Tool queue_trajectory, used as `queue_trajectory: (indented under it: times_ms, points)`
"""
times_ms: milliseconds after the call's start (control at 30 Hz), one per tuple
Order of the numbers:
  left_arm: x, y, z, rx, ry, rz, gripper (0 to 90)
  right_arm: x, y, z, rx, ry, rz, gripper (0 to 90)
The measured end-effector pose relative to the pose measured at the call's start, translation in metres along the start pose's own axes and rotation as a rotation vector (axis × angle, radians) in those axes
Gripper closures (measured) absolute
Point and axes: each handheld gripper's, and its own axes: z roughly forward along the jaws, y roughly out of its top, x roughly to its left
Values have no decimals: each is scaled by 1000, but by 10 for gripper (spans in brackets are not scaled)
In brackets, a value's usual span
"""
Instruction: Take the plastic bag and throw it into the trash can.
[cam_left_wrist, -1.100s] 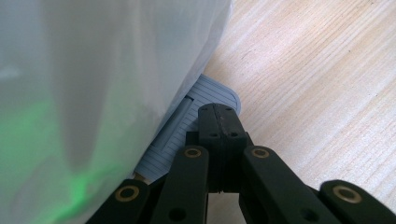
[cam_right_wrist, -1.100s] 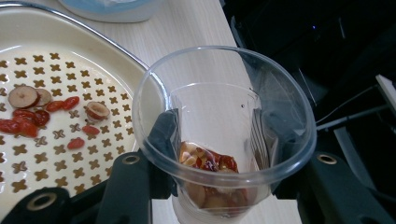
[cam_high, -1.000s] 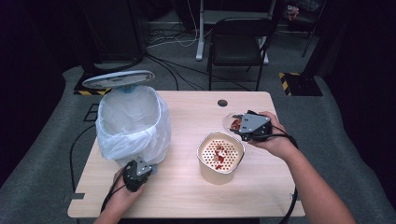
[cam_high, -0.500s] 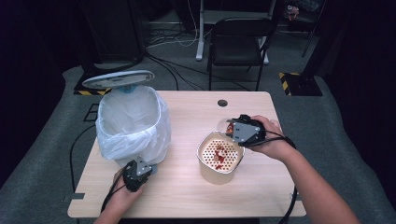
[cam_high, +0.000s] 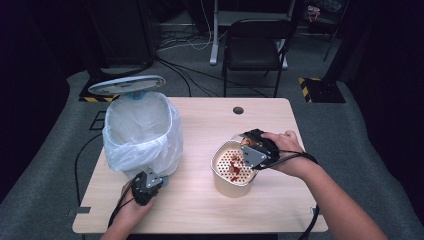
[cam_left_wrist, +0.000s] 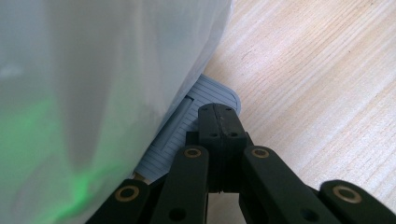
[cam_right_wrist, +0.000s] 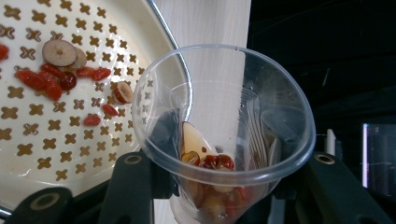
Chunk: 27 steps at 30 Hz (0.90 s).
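— Plastic, thin and clear: the right hand-held gripper (cam_right_wrist: 219, 186) has its black jaws clamped on a see-through cup (cam_right_wrist: 229, 140), tilted over the rim of a cream round strainer bowl (cam_high: 233, 169) pierced with small cross-shaped holes.

— What is in the cup?

— Wet red berries and pale slices (cam_right_wrist: 210, 163) cling near its bottom; more dried red berries and round tan slices (cam_right_wrist: 60, 70) lie scattered on the perforated floor of the bowl.

— And the other side?

— The left hand-held gripper (cam_left_wrist: 219, 116) has its jaws fully together, holding nothing, tips resting on a ribbed grey pedal (cam_left_wrist: 187, 135) at the foot of a bin lined with a crinkled white bag (cam_high: 142, 131). Its grey lid (cam_high: 126, 85) stands raised. Both stand on the pale wooden table (cam_high: 200, 200), bin well apart from the bowl.
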Motion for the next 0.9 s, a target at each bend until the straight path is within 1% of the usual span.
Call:
queue_trajectory:
  times_ms: [67, 133, 200, 267, 367, 400, 433, 467, 500, 533, 567, 600, 633, 700, 733, 767, 800, 833, 867, 900]
  points:
    - [0, 0, 0, 3, 2, -1, 900, 2, 3, 0, 12, -10, -35, 539]
    - [0, 0, 0, 2, 2, -1, 900, 4, 7, 0, 31, -25, -93, 540]
    - [0, 0, 0, 0, 0, -1, 900, 9, 12, 1, 64, -45, -174, 542]
    - [0, 0, 0, 2, 0, -2, 900, 14, 16, 3, 92, -50, -234, 543]
    - [0, 0, 0, 3, 1, -1, 900, 19, 22, 4, 138, -81, -357, 545]
    - [0, 0, 0, 3, 1, -1, 900, 22, 23, 5, 146, -86, -377, 545]
    - [0, 0, 0, 3, 1, 0, 900, 26, 24, 6, 142, -109, -385, 545]
    - [0, 0, 0, 3, 1, 0, 900, 26, 24, 6, 142, -109, -385, 545]
    - [0, 0, 0, 3, 1, 0, 900, 31, 27, 6, 158, -138, -455, 547]
    - [0, 0, 0, 3, 1, 0, 900, 34, 28, 6, 173, -166, -496, 547]
    - [0, 0, 0, 5, 2, 2, 900, 35, 30, 7, 202, -157, -585, 547]
    - [0, 0, 0, 3, 1, -1, 900, 38, 31, 8, 203, -191, -643, 547]
    - [0, 0, 0, 3, 1, -1, 900, 41, 30, 9, 194, -220, -654, 548]
    - [0, 0, 0, 3, 1, -1, 900, 48, 31, 12, 220, -248, -709, 548]
    - [0, 0, 0, 0, -1, 0, 900, 49, 33, 11, 247, -244, -795, 548]
    - [0, 0, 0, 0, 0, -1, 900, 53, 31, 14, 254, -267, -808, 548]
    - [0, 0, 0, 3, 0, -2, 900, 61, 27, 17, 225, -295, -722, 548]
    - [0, 0, 0, 3, 0, -1, 900, 67, 26, 19, 226, -319, -673, 547]
    - [0, 0, 0, 2, -1, -2, 900, 68, 26, 19, 229, -321, -691, 547]
    - [0, 0, 0, 3, 0, -1, 900, 67, 26, 20, 231, -318, -736, 548]
